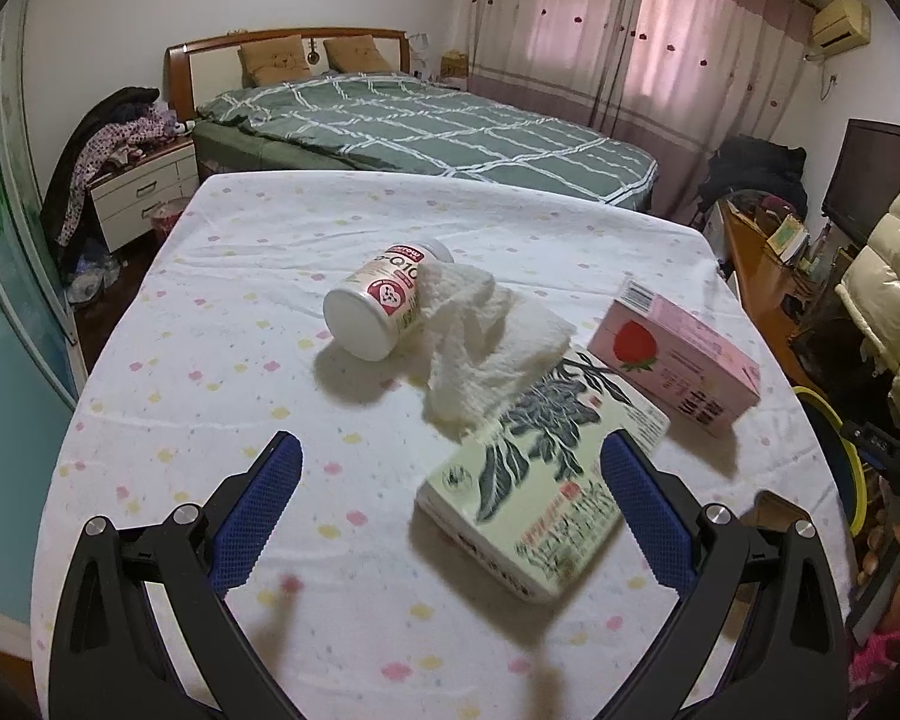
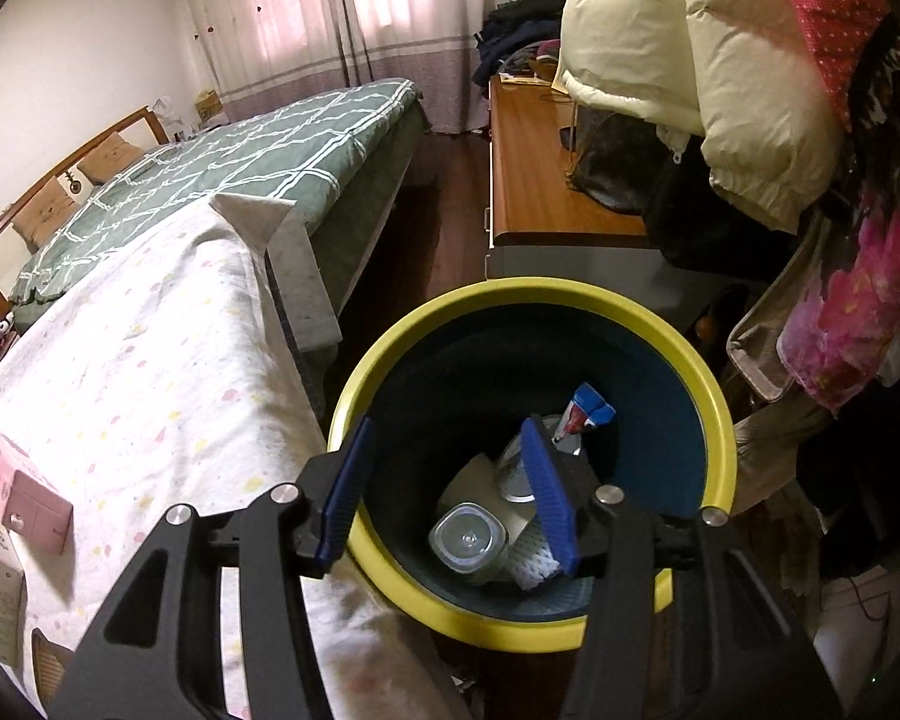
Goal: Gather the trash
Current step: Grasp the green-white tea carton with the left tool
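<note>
Covering most of the left wrist view is the table [image 1: 168,372] under its dotted white cloth, and four pieces of trash are lying on it ahead of the left gripper [image 1: 450,468], whose blue pads are standing wide apart with nothing between them. The green leaf-print carton [image 1: 540,480] is sitting nearest, lying flat with its long axis running from near centre toward far right, so the right-hand pad is already overlapping its near edge in the picture; I judge that a grasp across its narrow width is calling for a turn of the wrist. Beyond it the pink strawberry carton [image 1: 678,360] is lying to the right, the crumpled white tissue [image 1: 486,342] in the middle, and the white supplement bottle [image 1: 384,306] on its side, base toward the camera.

Only the right wrist view is showing the yellow-rimmed bin [image 2: 714,414] standing just beside the table's edge, already holding a clear jar [image 2: 468,540], a can, and wrappers. The right gripper [image 2: 450,486] is hovering over its mouth, pads apart and empty. The left gripper is therefore nearer the remaining trash, the right nearer the bin.
</note>
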### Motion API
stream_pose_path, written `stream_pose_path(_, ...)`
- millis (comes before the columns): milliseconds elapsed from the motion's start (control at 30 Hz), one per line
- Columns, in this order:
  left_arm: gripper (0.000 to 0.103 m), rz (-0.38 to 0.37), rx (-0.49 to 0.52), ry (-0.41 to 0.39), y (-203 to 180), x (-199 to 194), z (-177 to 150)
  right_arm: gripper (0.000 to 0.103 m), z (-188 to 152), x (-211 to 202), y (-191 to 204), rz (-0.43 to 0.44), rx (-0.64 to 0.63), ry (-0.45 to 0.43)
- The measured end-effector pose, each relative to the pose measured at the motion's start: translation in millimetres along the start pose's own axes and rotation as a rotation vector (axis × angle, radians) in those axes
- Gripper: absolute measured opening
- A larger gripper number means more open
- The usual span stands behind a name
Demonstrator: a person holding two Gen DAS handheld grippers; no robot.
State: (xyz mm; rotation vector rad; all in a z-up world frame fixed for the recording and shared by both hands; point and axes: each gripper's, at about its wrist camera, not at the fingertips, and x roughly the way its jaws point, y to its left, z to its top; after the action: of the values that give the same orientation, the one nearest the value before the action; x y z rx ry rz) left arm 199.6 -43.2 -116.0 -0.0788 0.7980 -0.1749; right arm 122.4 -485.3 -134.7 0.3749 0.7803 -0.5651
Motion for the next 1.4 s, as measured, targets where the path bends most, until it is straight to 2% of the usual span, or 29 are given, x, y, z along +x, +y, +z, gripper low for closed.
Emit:
stream_pose_path(67, 0.098, -0.002, 0.010, 0.005, -1, 5, 4, 0.049, 0, 0, 1, 0.000, 0.000, 0.000)
stream_pose_path(300, 0.096, -0.080, 0.054, 0.073, -13, 25, 4, 0.049, 0, 1, 2, 0.007, -0.004, 0.006)
stream_pose_path(567, 0.096, -0.189, 0.106, 0.162, -25, 36, -8, 0.050, 0, 2, 3, 0.019, -0.002, 0.009)
stream_pose_path(700, 0.096, -0.264, 0.173, 0.182, -45, 29, -19, 0.050, 0, 2, 3, 0.023, -0.003, 0.011)
stream_pose_path(767, 0.096, -0.251, 0.186, 0.171, -51, 26, -19, 0.050, 0, 2, 4, 0.026, -0.004, 0.012)
stream_pose_path(833, 0.096, -0.201, 0.180, 0.163, -53, 30, -13, 0.050, 0, 2, 4, 0.028, -0.005, 0.011)
stream_pose_path(1067, 0.096, -0.123, 0.262, 0.221, -80, 54, -5, 0.050, 0, 3, 4, 0.037, -0.001, 0.012)
stream_pose_path(1133, 0.091, -0.097, 0.277, 0.234, -85, 62, -5, 0.050, 0, 2, 4, 0.041, 0.000, 0.012)
stream_pose_path(1200, 0.079, -0.062, 0.291, 0.243, -90, 68, -5, 0.050, 0, 2, 4, 0.045, 0.000, 0.011)
stream_pose_path(1400, 0.073, -0.045, 0.326, 0.209, -103, 60, -7, 0.050, 0, 0, 3, 0.062, -0.001, 0.001)
